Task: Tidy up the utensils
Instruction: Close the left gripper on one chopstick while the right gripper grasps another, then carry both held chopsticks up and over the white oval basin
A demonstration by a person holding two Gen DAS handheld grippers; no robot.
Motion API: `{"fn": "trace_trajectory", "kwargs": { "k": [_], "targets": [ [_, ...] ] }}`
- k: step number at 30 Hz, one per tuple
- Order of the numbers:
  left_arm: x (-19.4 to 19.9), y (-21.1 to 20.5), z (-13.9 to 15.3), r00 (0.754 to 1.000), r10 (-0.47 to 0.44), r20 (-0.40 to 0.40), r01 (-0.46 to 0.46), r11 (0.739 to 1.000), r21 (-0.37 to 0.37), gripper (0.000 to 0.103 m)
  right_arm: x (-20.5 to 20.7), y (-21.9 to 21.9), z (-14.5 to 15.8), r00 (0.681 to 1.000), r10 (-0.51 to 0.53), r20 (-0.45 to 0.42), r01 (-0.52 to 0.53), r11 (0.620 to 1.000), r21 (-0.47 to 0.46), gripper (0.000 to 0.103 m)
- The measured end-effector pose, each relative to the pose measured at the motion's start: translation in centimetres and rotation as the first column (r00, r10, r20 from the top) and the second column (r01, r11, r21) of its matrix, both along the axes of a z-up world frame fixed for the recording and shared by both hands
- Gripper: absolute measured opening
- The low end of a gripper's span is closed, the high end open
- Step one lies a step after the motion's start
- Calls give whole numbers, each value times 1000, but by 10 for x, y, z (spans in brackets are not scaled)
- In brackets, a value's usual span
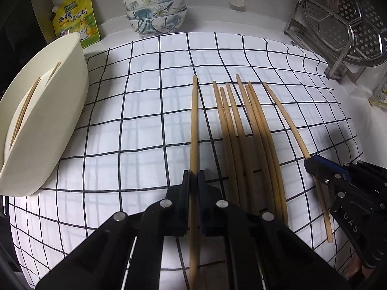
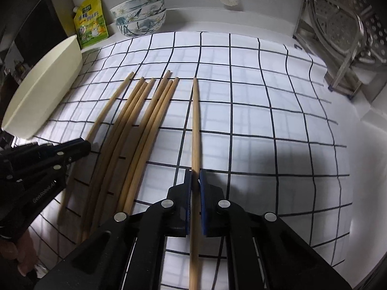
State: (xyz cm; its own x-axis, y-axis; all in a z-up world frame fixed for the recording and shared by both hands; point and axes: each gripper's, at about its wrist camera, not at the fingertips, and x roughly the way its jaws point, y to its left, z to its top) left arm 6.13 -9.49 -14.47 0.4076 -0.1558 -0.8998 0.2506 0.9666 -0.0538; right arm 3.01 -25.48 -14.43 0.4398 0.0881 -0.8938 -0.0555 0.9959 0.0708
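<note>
The left hand-held gripper (image 1: 193, 176) is closed narrow on a single wooden chopstick (image 1: 194, 120), its pads pressing the stick from both sides about midway along its length; the stick runs from between the jaws away toward the far side of the checked cloth (image 1: 145, 120) that covers the bench. The right hand-held gripper (image 2: 195, 178) is likewise clamped tight on another chopstick (image 2: 196, 120), the outermost one on the right of the row, with blue pads against its sides.

Between the two held sticks lies a loose bundle of six chopsticks (image 1: 241, 133), side by side on the cloth, their tips pointing to the far side.

To the far left a cream container (image 1: 48, 120) lies tipped on the cloth, and two chopsticks (image 1: 26, 106) are already inside it. Behind it stands a yellow seasoning pouch (image 1: 76, 17), and next to that a stack of flowered bowls (image 1: 156, 12). A metal steamer rack (image 1: 343, 24) stands at the far right.
</note>
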Motion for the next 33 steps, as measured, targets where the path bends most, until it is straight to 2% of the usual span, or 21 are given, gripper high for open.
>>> {"fn": "trace_trajectory", "kwargs": {
  "k": [5,14,24,33],
  "targets": [
    [-1,9,16,1000,14,6,-14,999,-34,7,-2,-1,18,1000,-20,18,19,999,36,6],
    [10,51,72,997,33,67,-27,995,-91,7,16,34,72,993,15,116,-26,995,92,6],
    [33,158,119,968,180,173,-163,981,-105,7,74,143,110,966,163,198,-193,971,143,6],
    [59,237,108,950,267,158,-255,962,-96,7,117,241,104,949,252,189,-286,942,177,6]
  ]
}}
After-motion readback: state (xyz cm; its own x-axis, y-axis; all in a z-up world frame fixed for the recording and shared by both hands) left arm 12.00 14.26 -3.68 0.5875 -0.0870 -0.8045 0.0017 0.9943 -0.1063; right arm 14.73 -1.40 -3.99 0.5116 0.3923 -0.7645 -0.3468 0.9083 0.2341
